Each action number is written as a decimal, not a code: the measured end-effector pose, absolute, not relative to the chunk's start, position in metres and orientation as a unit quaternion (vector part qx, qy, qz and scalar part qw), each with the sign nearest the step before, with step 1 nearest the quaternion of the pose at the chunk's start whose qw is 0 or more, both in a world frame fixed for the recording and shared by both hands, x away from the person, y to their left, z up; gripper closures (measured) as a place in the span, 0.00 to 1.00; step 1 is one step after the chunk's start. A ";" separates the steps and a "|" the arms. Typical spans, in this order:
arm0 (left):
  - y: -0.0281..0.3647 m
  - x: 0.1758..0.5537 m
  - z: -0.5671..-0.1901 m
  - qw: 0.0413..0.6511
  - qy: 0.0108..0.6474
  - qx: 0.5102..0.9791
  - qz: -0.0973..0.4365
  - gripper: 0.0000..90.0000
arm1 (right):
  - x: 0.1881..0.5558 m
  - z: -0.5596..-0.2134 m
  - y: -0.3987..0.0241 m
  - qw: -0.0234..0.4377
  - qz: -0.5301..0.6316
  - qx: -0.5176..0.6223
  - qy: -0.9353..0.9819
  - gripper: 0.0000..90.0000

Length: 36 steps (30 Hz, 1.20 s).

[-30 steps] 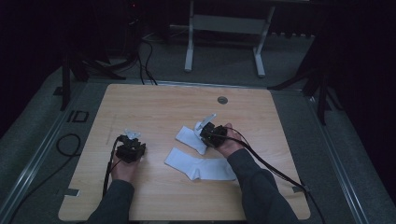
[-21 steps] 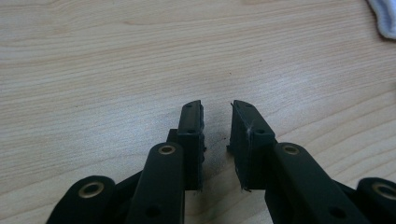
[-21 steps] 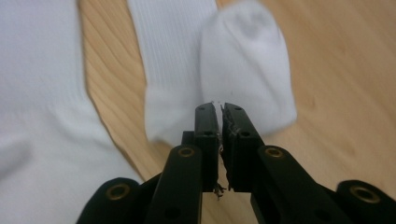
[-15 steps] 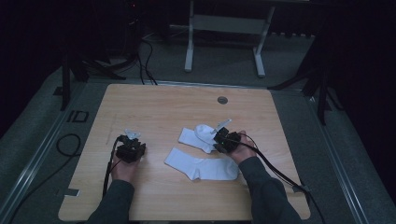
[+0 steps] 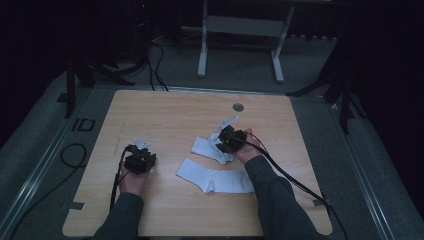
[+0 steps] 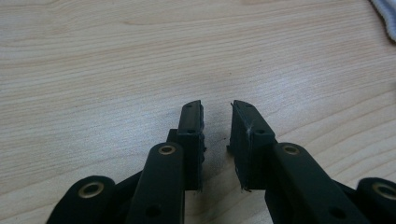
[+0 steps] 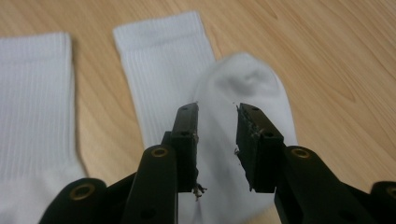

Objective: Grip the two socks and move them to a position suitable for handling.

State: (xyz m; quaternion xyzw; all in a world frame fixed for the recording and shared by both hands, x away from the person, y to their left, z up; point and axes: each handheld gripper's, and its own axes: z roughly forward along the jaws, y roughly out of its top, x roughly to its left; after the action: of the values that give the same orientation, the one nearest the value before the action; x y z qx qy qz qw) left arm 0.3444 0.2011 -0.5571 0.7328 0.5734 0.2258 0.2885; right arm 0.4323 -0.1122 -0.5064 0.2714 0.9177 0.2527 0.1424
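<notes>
Your right tool [image 5: 226,136] sits over the folded white ribbed cotton sock [image 5: 207,148], the one farther from you on the pale wood-grain surface [image 5: 170,112]. In the right gripper view its two black jaws stand apart with the sock's rounded toe [image 7: 243,81] folded back over the ribbed leg beneath them; the pads do not press on the cloth, and the jaws have just been opening, so the sock lies free on the surface between and under them. The ribbed cuff [image 7: 161,28] of that sock points away from the tool.

The second white ribbed cotton sock [image 5: 215,179] lies flat and unfolded just nearer to you, between your two forearms, close beside the folded one. In the right gripper view it shows as a ribbed band [image 7: 35,93] at the left edge, with a strip of bare wood between the two socks.

Your left tool [image 5: 140,152] rests low over bare wood at the left side of the surface, well apart from both socks. In the left gripper view its jaws stand a narrow gap apart with nothing between them, only the wood grain below, and a corner of white cloth [image 6: 385,16] shows at the top right edge.
</notes>
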 end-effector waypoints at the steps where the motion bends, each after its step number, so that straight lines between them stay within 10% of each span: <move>1: 0.201 0.344 -0.557 0.289 0.573 0.733 0.226 0.82 | 0.435 -0.508 -0.109 0.141 0.251 0.274 0.918 0.75; 12: 0.201 0.344 -0.557 0.287 0.572 0.734 0.227 0.82 | 0.454 -0.526 -0.087 0.137 0.219 0.286 0.923 0.73; 17: 0.201 0.344 -0.557 0.288 0.572 0.734 0.227 0.82 | 0.456 -0.529 -0.086 0.136 0.227 0.291 0.919 0.95; 36: 0.201 0.344 -0.557 0.286 0.572 0.735 0.227 0.82 | 0.423 -0.498 -0.150 0.171 0.256 0.317 0.897 0.95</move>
State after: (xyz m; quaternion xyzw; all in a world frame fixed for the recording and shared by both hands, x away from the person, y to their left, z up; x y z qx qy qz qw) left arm 0.3442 0.2010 -0.5569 0.7348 0.5715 0.2272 0.2860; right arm 0.4233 -0.1502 -0.4978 0.3167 0.8972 0.2558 0.1709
